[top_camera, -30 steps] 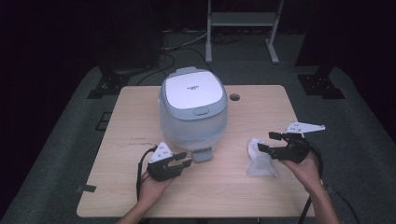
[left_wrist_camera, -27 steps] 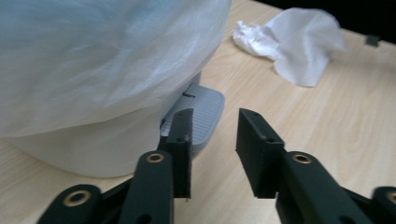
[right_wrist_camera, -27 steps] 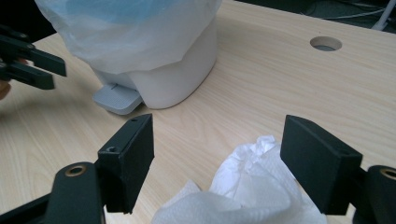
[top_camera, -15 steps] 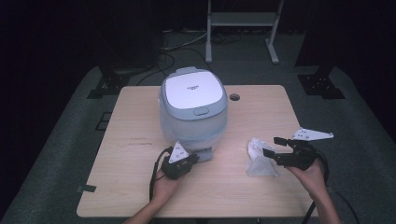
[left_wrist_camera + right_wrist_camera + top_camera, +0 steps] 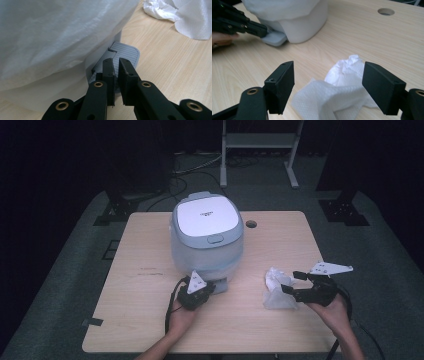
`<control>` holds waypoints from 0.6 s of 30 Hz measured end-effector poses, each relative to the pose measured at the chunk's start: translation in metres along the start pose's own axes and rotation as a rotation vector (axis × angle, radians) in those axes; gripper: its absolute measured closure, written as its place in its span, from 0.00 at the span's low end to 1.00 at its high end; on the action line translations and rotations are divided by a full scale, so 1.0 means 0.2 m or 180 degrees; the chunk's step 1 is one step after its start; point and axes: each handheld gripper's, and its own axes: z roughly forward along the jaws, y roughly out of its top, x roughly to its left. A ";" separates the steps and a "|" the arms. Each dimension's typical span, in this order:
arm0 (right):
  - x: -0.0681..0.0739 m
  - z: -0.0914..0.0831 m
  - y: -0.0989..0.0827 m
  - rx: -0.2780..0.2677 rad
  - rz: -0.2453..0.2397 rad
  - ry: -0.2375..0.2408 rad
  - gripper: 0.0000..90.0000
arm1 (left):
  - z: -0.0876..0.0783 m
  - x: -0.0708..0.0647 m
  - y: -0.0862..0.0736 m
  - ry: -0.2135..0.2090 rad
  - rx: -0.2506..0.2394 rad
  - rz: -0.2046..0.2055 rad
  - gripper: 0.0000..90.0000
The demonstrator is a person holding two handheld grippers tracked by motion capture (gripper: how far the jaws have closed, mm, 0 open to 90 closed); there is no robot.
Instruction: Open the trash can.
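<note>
Left claw (image 5: 116,72) closed at cooker's grey tab (image 5: 126,51)

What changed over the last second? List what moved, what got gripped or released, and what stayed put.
The left gripper moved in toward the rice cooker, and its jaws have just been closing; they now stand nearly shut at the grey tab at the cooker's base. The right gripper stayed open over the crumpled paper towel. Cooker, towel and table kept their places.

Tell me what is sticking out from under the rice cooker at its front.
A grey ribbed tab juts from the base of the rice cooker onto the table. The left gripper is nearly shut at it; a white wrap hides the rest.
</note>
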 end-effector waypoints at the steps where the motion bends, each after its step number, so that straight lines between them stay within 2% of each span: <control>1: 0.00 0.00 -0.01 0.0028 -0.0018 -0.0015 0.28 | 0.00 0.00 0.00 0.0012 0.0008 0.0013 0.93; 5: 0.00 -0.01 -0.04 0.0091 -0.0033 -0.0058 0.28 | 0.00 0.00 0.00 -0.0006 0.0017 0.0029 0.94; 7: 0.00 -0.01 -0.05 0.0117 -0.0037 -0.0068 0.28 | 0.00 -0.01 0.00 0.0020 0.0030 0.0094 0.94; 11: 0.00 0.00 -0.08 0.0183 -0.0047 -0.0094 0.28 | 0.01 -0.02 -0.01 0.0050 0.0023 0.0145 0.96; 12: 0.00 0.01 -0.08 0.0216 -0.0068 -0.0109 0.28 | 0.01 -0.03 -0.01 0.0074 0.0020 0.0187 0.96; 14: 0.00 0.03 -0.11 0.0282 -0.0065 -0.0119 0.28 | 0.01 -0.02 -0.01 0.0065 0.0022 0.0179 0.96; 18: 0.01 0.06 -0.12 0.0384 -0.0107 -0.0126 0.28 | 0.01 -0.03 -0.01 0.0103 0.0050 0.0246 0.97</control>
